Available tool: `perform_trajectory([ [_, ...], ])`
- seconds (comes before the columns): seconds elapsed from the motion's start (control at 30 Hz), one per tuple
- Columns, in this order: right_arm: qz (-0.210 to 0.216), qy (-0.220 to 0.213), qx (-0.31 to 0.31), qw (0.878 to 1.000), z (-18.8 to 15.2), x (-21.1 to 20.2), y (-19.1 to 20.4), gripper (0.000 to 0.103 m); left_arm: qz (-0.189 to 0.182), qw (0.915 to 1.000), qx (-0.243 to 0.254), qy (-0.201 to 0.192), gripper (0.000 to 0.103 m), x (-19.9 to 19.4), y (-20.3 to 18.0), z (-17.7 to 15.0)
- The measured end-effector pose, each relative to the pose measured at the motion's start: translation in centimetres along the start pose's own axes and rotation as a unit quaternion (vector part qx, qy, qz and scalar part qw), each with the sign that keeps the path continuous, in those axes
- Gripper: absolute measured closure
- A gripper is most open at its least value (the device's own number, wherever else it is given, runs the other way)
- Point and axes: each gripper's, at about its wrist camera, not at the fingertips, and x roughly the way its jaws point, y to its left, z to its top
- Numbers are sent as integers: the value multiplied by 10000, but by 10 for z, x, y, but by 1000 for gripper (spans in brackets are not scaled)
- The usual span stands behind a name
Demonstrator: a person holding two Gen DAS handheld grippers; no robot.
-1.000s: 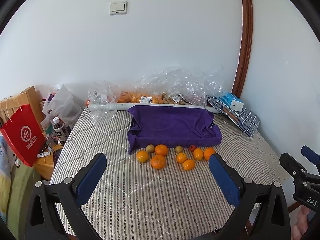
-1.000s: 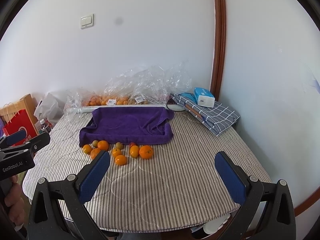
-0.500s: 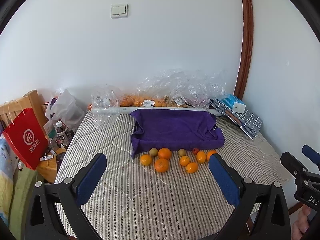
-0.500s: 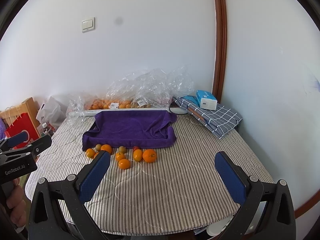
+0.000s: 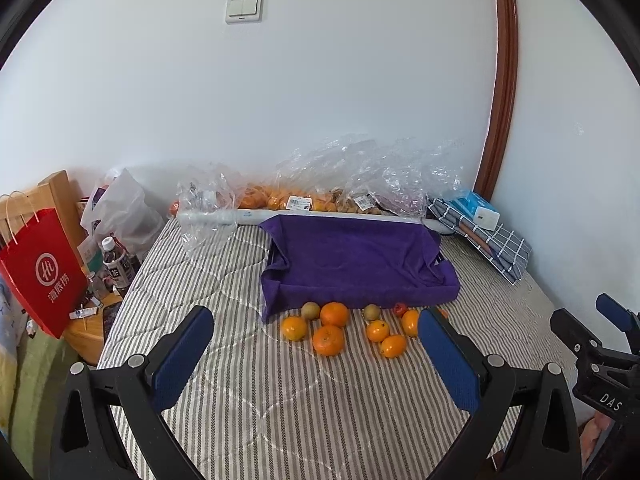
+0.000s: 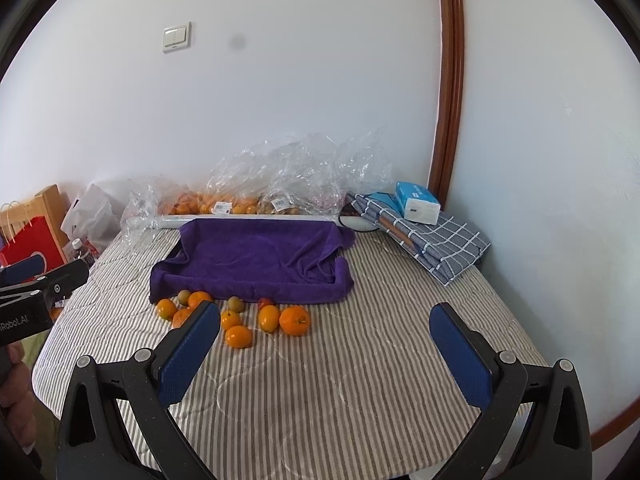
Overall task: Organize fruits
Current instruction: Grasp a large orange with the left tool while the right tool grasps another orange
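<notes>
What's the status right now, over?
Left gripper and right gripper open, empty. Loose fruits lie before the purple towel-lined tray. Nothing in the way.

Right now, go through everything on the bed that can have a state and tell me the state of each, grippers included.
Left hand-held gripper: open, holding nothing.
Right hand-held gripper: open, holding nothing.
Purple towel-lined tray: no fruit in it.
Loose oranges: on the striped bedcover, in front of the tray.
Clear plastic bags: crumpled, fruit inside.
Tissue pack: lying on the folded checked cloth.
</notes>
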Motion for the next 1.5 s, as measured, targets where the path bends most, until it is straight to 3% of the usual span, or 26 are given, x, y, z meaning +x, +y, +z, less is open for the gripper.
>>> perform_trajectory([
  [0.4, 364, 417, 18, 9985, -5, 67, 8, 3, 261, 9993, 2, 280, 4, 55, 25, -9],
  [0.47, 419, 528, 98, 9977, -8, 79, 6, 3, 217, 9990, -55, 395, 13, 65, 32, -12],
  [0.53, 459, 698, 135, 9964, -12, 92, 5, 4, 203, 9986, -175, 459, 14, 74, 40, -13],
  [0.7, 379, 850, 82, 9956, -22, 117, 5, 12, 57, 9971, -288, 697, 14, 99, 53, -13],
  [0.9, 495, 1117, 192, 9923, -37, 149, 3, 30, 169, 9935, -229, 1103, 15, 132, 62, -31],
  [1.07, 604, 1316, 211, 9892, -45, 174, 4, 44, 215, 9926, -258, 1164, 17, 148, 71, -39],
  [1.2, 671, 1439, 187, 9871, -49, 191, 9, 44, 118, 9893, -451, 1380, 17, 162, 80, -46],
  [1.33, 698, 1592, 23, 9848, -54, 207, 16, 48, 83, 9895, -493, 1354, 17, 166, 86, -51],
  [1.5, 614, 1685, -205, 9836, -57, 225, 24, 50, -241, 9875, -500, 1473, 17, 173, 87, -56],
])
